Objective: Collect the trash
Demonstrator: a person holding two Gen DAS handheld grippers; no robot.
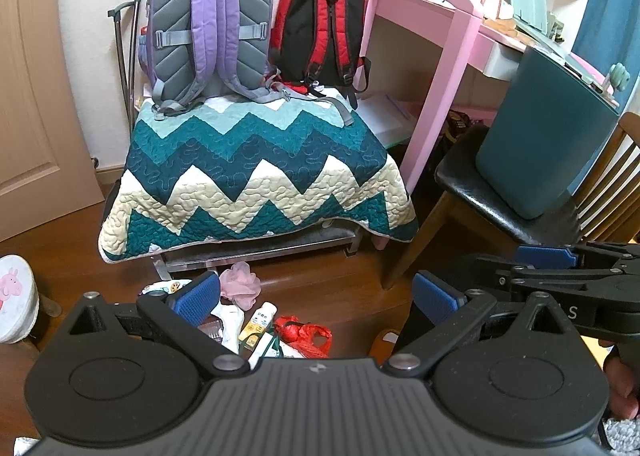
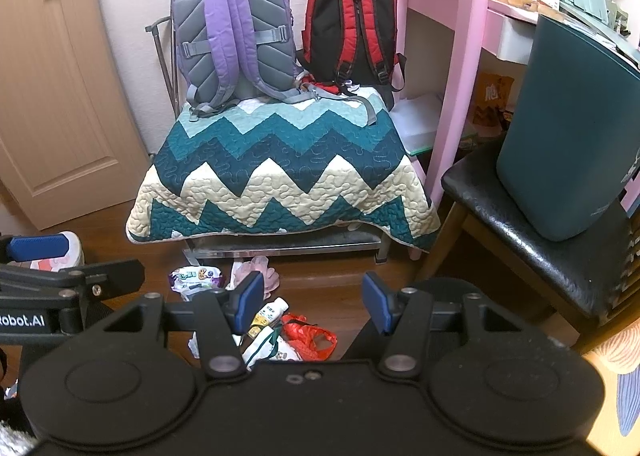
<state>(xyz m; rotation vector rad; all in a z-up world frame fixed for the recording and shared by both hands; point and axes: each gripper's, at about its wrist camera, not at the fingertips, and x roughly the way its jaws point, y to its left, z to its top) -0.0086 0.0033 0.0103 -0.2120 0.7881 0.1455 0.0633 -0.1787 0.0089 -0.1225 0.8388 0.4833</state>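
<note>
A heap of trash lies on the wooden floor in front of the quilt-covered bench. It holds a pink mesh sponge, a small white bottle with a yellow label, a crumpled red plastic bag, white paper, a white and green packet and a purple wipes packet. My left gripper hangs open above the heap, holding nothing. My right gripper is open too, just right of the heap, with empty space between its blue pads.
A zigzag quilt covers the bench, with a purple backpack and a red one on it. To the right are a pink desk and a chair bearing a teal bin. A white round container stands left, beside a door.
</note>
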